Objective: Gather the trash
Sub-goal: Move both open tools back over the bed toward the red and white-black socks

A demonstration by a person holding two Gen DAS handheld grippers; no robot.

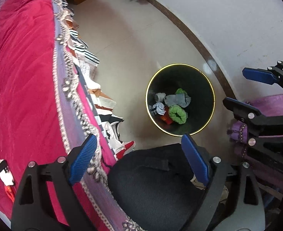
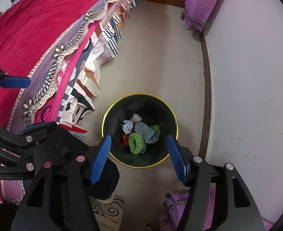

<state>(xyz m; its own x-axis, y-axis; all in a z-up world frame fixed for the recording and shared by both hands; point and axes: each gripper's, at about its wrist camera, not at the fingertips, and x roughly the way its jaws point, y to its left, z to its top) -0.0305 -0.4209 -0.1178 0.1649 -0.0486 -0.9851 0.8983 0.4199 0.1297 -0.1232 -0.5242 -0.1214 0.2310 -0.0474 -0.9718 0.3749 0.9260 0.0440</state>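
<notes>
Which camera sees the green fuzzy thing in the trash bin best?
The right wrist view: the green fuzzy thing lies almost straight below, framed between the right gripper fingers, inside the bin. The left wrist view also shows it, but off toward the side, farther from the left gripper.

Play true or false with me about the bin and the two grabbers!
1. The bin stands on the floor beside the bed. True.
2. The bin holds nothing. False: crumpled scraps lie at its bottom, among them a green piece and a grey piece.
3. The right gripper is open and carries nothing. True.
4. The left gripper squeezes a red scrap. False: its jaws stand wide apart with nothing between them.
5. The bin has a yellow rim. True.
6. The bed cover is blue. False: it is red-pink with a purple border.
</notes>
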